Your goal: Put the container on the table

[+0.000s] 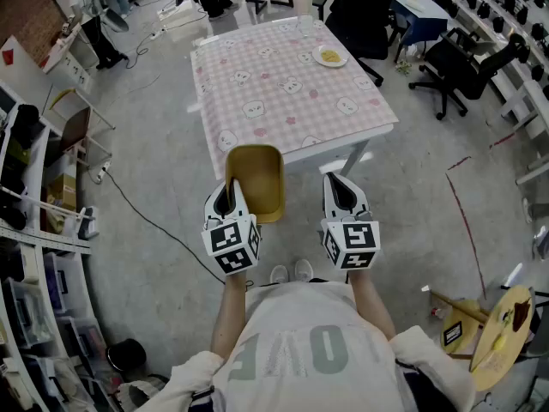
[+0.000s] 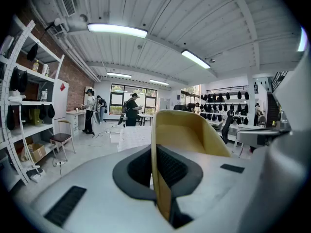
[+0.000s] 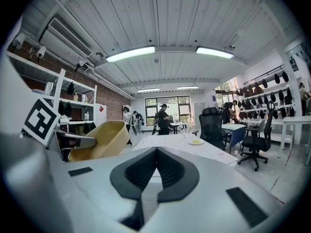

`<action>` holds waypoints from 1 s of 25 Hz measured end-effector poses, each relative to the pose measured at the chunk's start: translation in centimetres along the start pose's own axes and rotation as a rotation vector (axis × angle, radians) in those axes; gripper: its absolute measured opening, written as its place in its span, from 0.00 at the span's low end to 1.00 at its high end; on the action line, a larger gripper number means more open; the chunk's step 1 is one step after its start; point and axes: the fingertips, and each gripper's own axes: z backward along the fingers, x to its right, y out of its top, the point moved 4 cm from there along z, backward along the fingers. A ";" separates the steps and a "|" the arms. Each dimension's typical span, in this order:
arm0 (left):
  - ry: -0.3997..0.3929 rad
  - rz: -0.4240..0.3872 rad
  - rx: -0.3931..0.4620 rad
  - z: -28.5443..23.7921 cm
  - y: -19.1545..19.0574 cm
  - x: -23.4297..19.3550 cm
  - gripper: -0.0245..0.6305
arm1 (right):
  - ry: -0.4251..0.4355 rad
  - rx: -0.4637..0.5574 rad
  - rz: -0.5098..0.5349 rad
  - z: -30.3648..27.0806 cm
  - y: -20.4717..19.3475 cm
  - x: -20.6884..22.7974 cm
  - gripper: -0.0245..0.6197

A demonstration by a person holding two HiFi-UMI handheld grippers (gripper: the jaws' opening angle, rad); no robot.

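Nearest us, the left gripper (image 1: 228,192) pinches one wall of the yellow container (image 1: 258,181) and holds it in the air above the floor. Just beside it we see the right gripper (image 1: 340,190), jaws pressed together on nothing. Beyond lies the pink-checked table (image 1: 274,93), with a plate (image 1: 330,56) near its far edge.

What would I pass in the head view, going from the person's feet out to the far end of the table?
shoes → yellow container → pink checked table → plate
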 end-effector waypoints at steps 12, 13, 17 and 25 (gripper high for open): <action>0.009 -0.009 -0.006 -1.3 0.1 0.8 0.08 | 0.007 -0.012 -0.043 -0.4 -0.8 1.8 0.08; 0.008 -0.014 -0.005 -1.4 0.1 1.1 0.08 | 0.006 -0.004 -0.061 -0.3 -0.9 2.3 0.08; 0.004 -0.024 0.000 -2.0 -0.3 2.3 0.08 | 0.013 0.005 -0.103 -0.2 -1.7 3.8 0.08; -0.004 -0.013 -0.047 -2.8 -2.0 4.6 0.08 | 0.026 -0.064 -0.155 0.2 -4.9 5.6 0.08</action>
